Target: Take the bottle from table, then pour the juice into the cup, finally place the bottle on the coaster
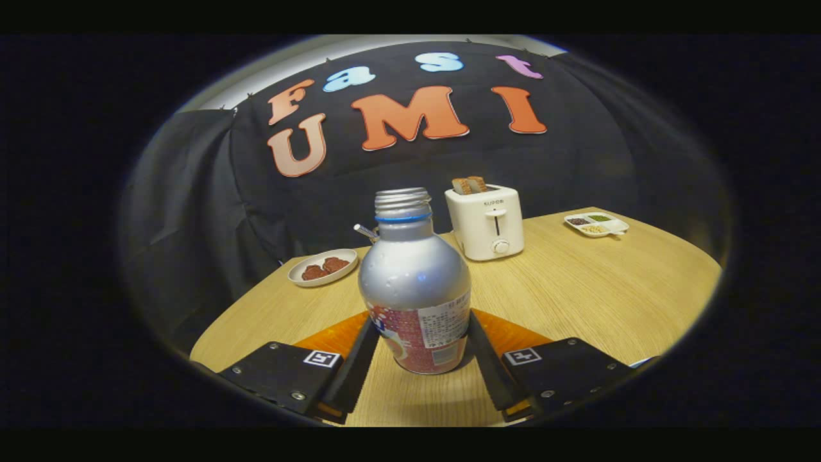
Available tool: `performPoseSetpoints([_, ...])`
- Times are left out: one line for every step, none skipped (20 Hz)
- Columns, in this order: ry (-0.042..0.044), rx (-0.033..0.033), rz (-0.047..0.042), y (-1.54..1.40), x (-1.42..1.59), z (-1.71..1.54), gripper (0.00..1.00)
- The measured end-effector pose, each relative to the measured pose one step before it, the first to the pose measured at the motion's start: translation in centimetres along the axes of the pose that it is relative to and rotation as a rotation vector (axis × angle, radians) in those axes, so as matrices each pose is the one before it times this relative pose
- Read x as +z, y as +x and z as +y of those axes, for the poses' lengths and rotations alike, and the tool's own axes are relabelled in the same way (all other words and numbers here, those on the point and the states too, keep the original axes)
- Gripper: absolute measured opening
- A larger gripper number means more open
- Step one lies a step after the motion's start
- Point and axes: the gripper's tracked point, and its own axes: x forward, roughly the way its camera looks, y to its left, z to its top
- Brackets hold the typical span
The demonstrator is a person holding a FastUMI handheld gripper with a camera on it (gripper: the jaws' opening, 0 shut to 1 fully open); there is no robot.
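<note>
Gripping the bottle, gripper fingers clamped on its lower sides.
Pouring and coaster placement remain; toaster at one o'clock.

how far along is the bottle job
Early or late, hard to tell. The gripper has its fingers on both sides of the uncapped bottle, which stands upright on the table just ahead of the orange coaster. A cup and any poured juice can't be confirmed here.
</note>
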Motion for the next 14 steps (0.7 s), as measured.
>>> performPoseSetpoints([-0.00395, -0.00064, 0.00998, 0.454, -0.51, 0.082, 0.78])
performPoseSetpoints([-0.00849, -0.00526, 0.00859, 0.337, -0.368, -0.024, 0.78])
performPoseSetpoints([-0.00644, -0.01025, -0.00022, 0.199, -0.121, -0.243, 0.78])
performPoseSetpoints([0.00229, -0.00397, -0.003, 0.19, -0.098, -0.219, 0.78])
performPoseSetpoints([0.0036, 0.00654, -0.00727, 0.035, 0.125, 0.226, 0.78])
performPoseSetpoints([-0.00138, 0.00002, -0.00942, 0.189, 0.091, -0.023, 0.78])
performPoseSetpoints([-0.00467, 0.00093, -0.01584, 0.171, 0.267, 0.041, 0.78])
performPoseSetpoints([-0.00327, -0.00148, -0.01011, 0.241, 0.135, 0.089, 0.78])
performPoseSetpoints([-0.00328, -0.0031, 0.00526, 0.153, -0.176, 0.023, 0.78])
performPoseSetpoints([-0.00425, 0.00069, 0.00713, -0.099, -0.378, 0.043, 0.78])
performPoseSetpoints([-0.00601, -0.0033, -0.00858, 0.185, 0.334, -0.051, 0.78])
performPoseSetpoints([-0.0034, -0.00042, 0.00245, -0.134, -0.22, -0.003, 0.78])
performPoseSetpoints([-0.0018, 0.00424, 0.00441, -0.221, -0.042, 0.112, 0.8])
performPoseSetpoints([0.00124, 0.00568, 0.00378, -0.265, -0.086, 0.114, 0.81])
